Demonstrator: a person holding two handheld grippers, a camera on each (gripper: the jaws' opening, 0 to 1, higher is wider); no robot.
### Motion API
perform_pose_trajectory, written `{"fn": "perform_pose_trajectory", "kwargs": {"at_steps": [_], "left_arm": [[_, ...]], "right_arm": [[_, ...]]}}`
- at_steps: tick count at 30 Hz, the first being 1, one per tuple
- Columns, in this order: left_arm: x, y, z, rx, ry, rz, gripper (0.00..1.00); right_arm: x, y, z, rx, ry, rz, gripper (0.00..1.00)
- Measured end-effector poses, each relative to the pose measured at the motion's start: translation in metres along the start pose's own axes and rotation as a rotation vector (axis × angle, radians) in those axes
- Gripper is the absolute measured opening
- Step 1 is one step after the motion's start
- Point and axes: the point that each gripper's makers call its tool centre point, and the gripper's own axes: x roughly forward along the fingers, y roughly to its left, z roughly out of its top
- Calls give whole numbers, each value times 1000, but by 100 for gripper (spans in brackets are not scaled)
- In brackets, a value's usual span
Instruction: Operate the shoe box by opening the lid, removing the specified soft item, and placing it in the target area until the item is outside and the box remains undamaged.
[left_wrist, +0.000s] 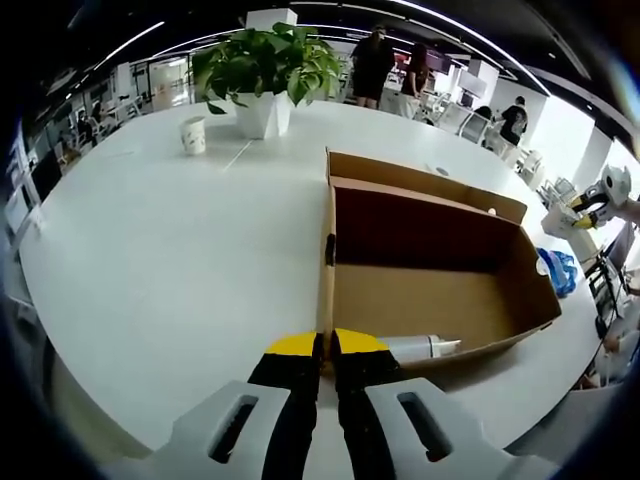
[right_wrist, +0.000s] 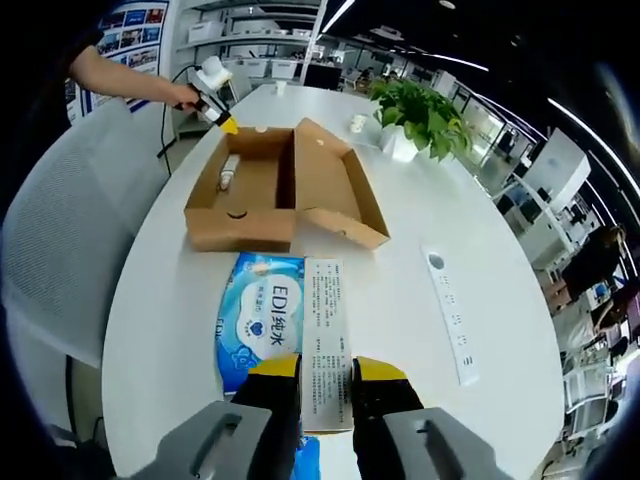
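The brown shoe box (left_wrist: 430, 300) (right_wrist: 240, 185) stands open on the white table, its lid (right_wrist: 335, 195) folded out flat beside it. A white tube-like item (left_wrist: 420, 348) (right_wrist: 230, 172) lies inside. My left gripper (left_wrist: 326, 343) (right_wrist: 215, 110) is shut on the box's near end wall, with a person's arm behind it. The blue soft tissue pack (right_wrist: 262, 320) (left_wrist: 560, 270) lies on the table outside the box. My right gripper (right_wrist: 328, 367) is shut on the pack's white label side, with the pack's edge running between the jaws.
A potted plant (left_wrist: 265, 70) (right_wrist: 415, 115) and a paper cup (left_wrist: 193, 134) stand at the far end of the table. A white power strip (right_wrist: 450, 300) lies right of the pack. A white mesh chair (right_wrist: 60, 260) is at the table's left edge. People stand in the background.
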Motion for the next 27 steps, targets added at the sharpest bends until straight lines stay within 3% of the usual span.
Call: {"fn": "perform_pose_trajectory", "kwargs": {"at_steps": [27], "left_arm": [[-1,-1,1,4,6,7,2]], "right_arm": [[10,-11,-60,10,126,13,15]]}}
